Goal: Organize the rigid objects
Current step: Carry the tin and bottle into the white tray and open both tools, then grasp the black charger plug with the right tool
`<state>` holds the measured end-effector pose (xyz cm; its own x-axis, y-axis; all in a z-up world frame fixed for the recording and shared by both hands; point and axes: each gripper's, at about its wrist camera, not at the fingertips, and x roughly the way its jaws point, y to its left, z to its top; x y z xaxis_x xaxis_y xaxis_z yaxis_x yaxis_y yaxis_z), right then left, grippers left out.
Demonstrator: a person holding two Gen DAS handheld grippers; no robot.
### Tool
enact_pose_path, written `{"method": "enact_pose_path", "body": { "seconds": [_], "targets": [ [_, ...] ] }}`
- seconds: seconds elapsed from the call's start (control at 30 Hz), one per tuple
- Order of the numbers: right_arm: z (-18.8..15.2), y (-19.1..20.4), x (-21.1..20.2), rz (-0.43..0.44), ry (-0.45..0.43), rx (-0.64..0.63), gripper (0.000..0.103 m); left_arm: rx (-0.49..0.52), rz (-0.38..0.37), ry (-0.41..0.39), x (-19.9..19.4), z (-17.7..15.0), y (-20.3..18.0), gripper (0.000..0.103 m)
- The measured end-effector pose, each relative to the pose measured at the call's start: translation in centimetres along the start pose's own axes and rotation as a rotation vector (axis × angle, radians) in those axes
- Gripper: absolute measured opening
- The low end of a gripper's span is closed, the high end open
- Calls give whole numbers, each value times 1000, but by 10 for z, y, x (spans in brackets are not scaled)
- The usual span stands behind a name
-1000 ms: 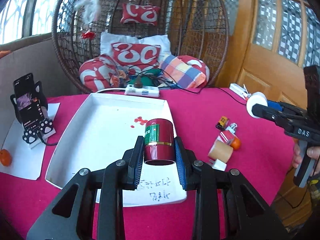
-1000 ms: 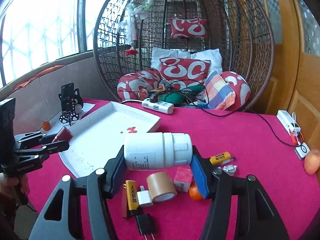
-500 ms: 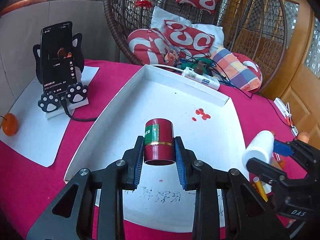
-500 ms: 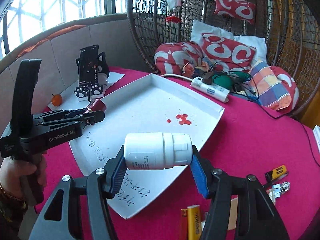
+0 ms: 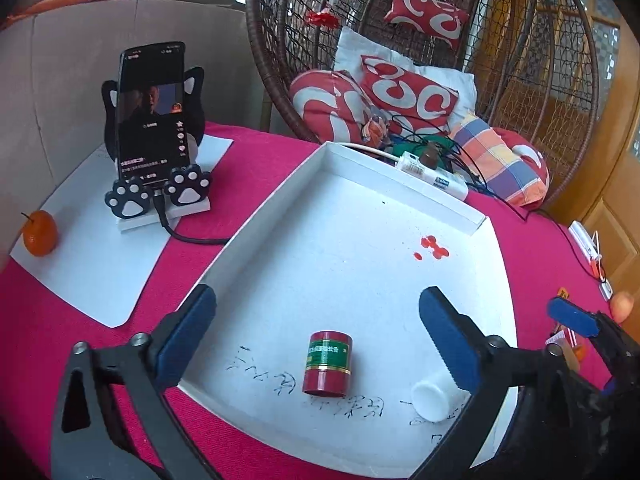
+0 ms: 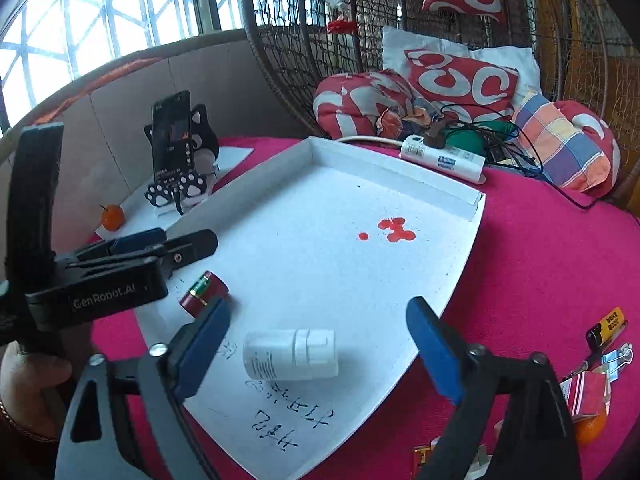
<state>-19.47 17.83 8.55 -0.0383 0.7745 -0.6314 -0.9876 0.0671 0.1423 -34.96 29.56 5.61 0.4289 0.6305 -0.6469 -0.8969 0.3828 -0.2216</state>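
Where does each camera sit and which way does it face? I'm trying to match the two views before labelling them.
Left wrist: on the left gripper, looking down its opening fingers at the red tin, which lies free in the white tray; the right gripper shows at its right edge.
Right wrist: on the right gripper, fingers opening around the freed white bottle; the left gripper and a hand show on its left.
Shared: tray, tin, bottle, phone.

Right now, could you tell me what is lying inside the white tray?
Inside the white tray lie a red can and a white bottle, plus red stains and handwriting. The tray's nearest corner is hidden by the grippers.
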Motion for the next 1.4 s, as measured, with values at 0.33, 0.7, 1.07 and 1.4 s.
{"method": "enact_pose_path", "body": {
  "seconds": [0.33, 0.7, 1.07, 1.4],
  "targets": [
    [-6, -41, -96, -17, -255, 148, 103, 24, -150, -125, -62, -11, -41, 103],
    [-57, -125, -152, -175, -316, 333, 103, 292, -370, 55, -65, -76, -149, 103],
    [-126, -114, -111, -120, 44, 57, 77, 413, -359, 215, -58, -136, -164, 103],
    [-139, -85, -78, -122, 167, -131, 38, 452, -351, 270, -50, -152, -180, 101]
  ]
}}
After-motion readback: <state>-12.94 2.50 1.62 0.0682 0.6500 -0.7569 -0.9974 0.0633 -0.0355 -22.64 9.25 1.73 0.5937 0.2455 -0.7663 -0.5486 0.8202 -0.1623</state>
